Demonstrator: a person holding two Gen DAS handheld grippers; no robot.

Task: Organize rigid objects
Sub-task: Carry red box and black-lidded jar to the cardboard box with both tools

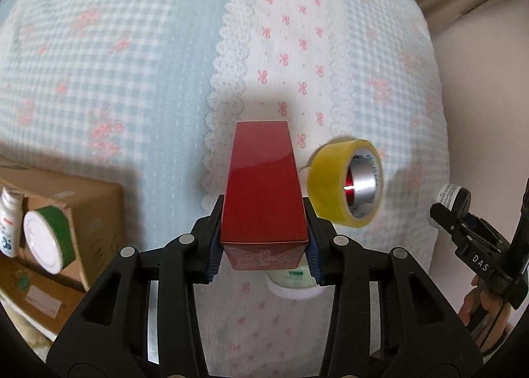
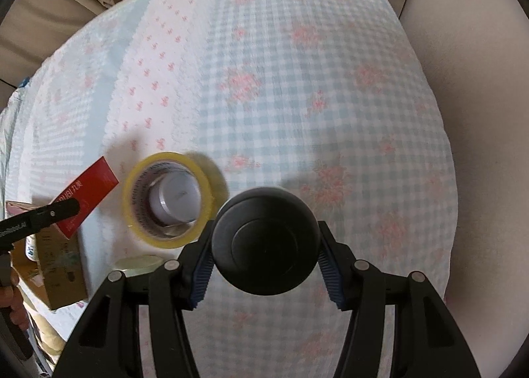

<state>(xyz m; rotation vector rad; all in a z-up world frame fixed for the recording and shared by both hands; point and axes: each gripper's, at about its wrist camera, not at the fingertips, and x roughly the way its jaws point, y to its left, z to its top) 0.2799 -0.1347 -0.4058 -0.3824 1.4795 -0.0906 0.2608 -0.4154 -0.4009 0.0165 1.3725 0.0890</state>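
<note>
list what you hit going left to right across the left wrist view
white bottle → green-rimmed tin in the cardboard box → red box held in the left gripper → yellow tape roll → right gripper

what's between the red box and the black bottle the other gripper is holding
The yellow tape roll, with a silver-rimmed cylinder inside its core, lies between the red box and the black bottle. The right wrist view shows it best.

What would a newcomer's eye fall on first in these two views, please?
The red box clamped between the left gripper's fingers, held above the gingham bedspread. Beside it to the right lies a yellow tape roll around a silver can. The right gripper grips a black round cap.
</note>
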